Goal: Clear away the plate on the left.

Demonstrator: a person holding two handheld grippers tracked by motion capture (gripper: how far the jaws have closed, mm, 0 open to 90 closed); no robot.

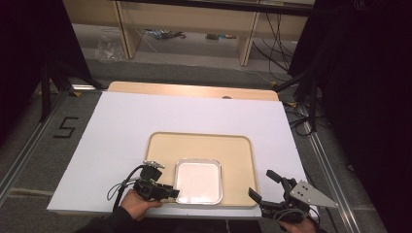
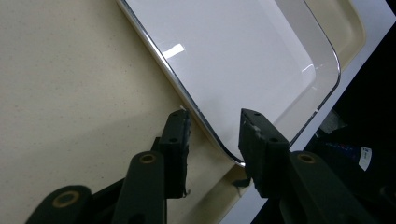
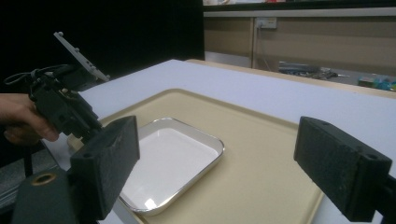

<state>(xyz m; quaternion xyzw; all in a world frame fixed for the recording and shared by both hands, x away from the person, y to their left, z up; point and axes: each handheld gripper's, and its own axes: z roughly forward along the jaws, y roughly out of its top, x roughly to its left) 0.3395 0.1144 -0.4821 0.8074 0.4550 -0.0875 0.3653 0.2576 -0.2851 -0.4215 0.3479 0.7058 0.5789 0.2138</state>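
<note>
White table top (image 1: 145,121) seen from above, carrying a beige tray (image 1: 238,160) toward its near edge. Inside the tray, at the near middle, a shallow white dish (image 1: 198,180) with a shiny metal rim, lying flat and empty.

Left gripper (image 1: 171,193) held in a hand (image 1: 138,204) at the near left corner of the dish, jaws pointing toward it. In the left gripper view, jaws (image 2: 212,135) parted and set astride the rim of the dish (image 2: 243,60) at its rounded corner: one pad over the beige tray (image 2: 70,93) outside the rim, the other over the white inside. Contact between pads and rim not discernible; rim not clamped.

Right gripper (image 1: 265,187) at the near right of the table, just off the tray's corner, grey three-cornered plate on top, jaws spread wide and holding nothing. In the right gripper view, jaws (image 3: 238,158) well apart, framing the tray (image 3: 261,172) and the dish (image 3: 173,163), with the left gripper (image 3: 95,128) and hand (image 3: 21,116) beyond, at the dish's far corner.

Beyond the table, wooden shelving (image 1: 194,24) and loose cables (image 1: 277,29) on the floor.
</note>
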